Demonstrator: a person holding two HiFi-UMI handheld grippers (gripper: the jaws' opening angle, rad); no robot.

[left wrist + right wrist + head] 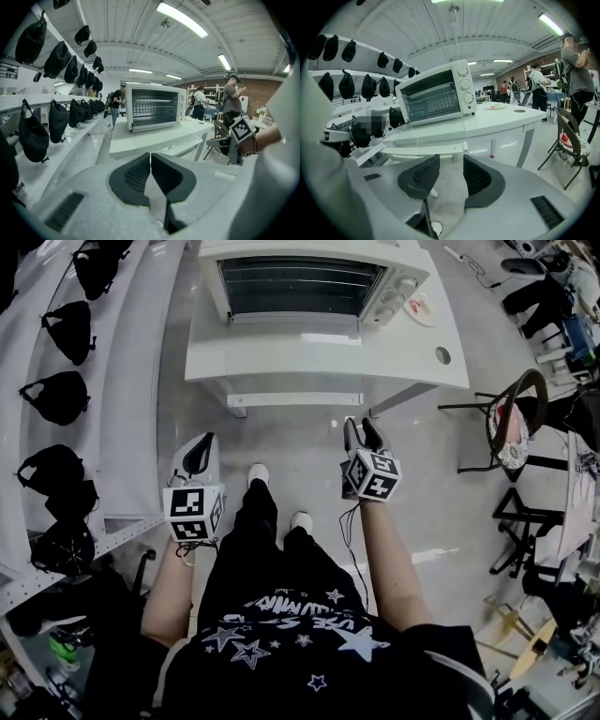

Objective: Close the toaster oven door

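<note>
No text can be read for certain. White lettering among stars on the person's black shirt (pixel 309 634), at the near edge, is upside down and too warped to make out; marks round the toaster oven (pixel 436 93) dials (pixel 464 84) are too small. The cubes (pixel 194 512) on the left gripper (pixel 199 457) and right gripper (pixel 364 435) bear only square patterns.

Your white bench (pixel 412 362) bears the toaster oven (pixel 309 282) along its far edge, a small plate (pixel 419 307) just right of it, a round hole (pixel 442 355) nearer you.
</note>
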